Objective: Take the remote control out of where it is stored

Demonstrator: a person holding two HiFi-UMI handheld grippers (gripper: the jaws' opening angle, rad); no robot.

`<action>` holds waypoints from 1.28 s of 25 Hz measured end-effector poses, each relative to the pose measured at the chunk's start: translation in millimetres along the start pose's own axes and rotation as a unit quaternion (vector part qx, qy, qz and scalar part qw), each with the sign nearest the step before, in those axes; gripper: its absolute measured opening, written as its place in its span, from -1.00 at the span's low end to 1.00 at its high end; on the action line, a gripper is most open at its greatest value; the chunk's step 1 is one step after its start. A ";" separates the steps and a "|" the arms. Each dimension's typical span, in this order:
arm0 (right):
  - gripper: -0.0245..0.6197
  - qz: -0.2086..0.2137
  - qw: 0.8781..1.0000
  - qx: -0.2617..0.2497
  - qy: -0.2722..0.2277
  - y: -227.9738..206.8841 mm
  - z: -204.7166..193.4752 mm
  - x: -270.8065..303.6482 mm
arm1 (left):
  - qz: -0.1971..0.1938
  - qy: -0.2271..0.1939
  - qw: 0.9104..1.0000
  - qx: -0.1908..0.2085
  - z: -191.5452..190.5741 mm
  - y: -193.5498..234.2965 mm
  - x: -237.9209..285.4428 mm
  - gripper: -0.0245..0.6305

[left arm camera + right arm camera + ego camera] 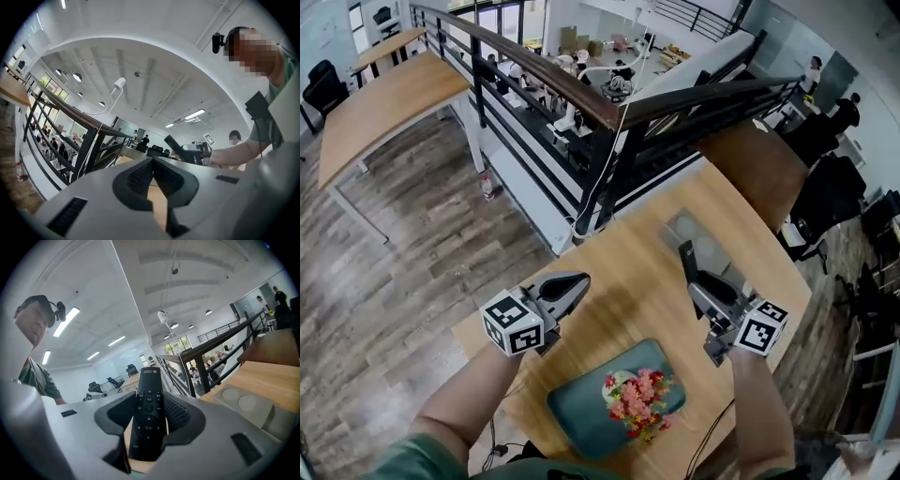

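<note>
The black remote control (147, 413) stands lengthwise between the pads of my right gripper (149, 401), buttons facing the camera, and the gripper is shut on it. In the head view the remote control (685, 260) sticks out past the right gripper (698, 283), above the right half of the wooden table (637, 272). My left gripper (579, 281) hovers over the table's left half. Its pads (140, 176) meet at the tip of the left gripper (152, 163), which holds nothing. The left gripper view also catches the remote control (171, 142), off to the right.
A teal pouch (586, 412) with a flower print lies at the table's near edge between my arms. A grey tray (698, 234) with round recesses sits further back on the right. A dark railing (581, 94) runs behind the table, with a lower floor beyond.
</note>
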State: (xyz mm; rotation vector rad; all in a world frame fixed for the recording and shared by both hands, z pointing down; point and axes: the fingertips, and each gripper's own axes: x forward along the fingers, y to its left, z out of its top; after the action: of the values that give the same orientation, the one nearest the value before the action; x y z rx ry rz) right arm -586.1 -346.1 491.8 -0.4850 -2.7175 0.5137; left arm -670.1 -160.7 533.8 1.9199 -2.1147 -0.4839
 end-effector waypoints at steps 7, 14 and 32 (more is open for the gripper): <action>-0.33 -0.039 0.995 -0.003 0.090 -96.6 -50.6 85.1 | 0.014 0.006 1.000 -0.026 -33.3 62.1 5.8 -0.92; -0.33 -0.075 0.980 -0.031 0.182 -162.9 -101.9 145.8 | 0.033 -0.006 0.998 -0.050 -61.1 108.6 7.2 -0.92; -0.33 -0.122 0.956 -0.065 0.257 -240.2 -144.3 194.7 | 0.027 -0.011 0.997 -0.075 -80.6 128.9 23.7 -0.92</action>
State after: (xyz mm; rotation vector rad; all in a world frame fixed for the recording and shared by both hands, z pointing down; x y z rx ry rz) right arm -767.9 -440.3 764.7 -0.2604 -2.2667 0.1162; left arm -758.4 -180.4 658.2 1.7790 -2.0742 -0.6359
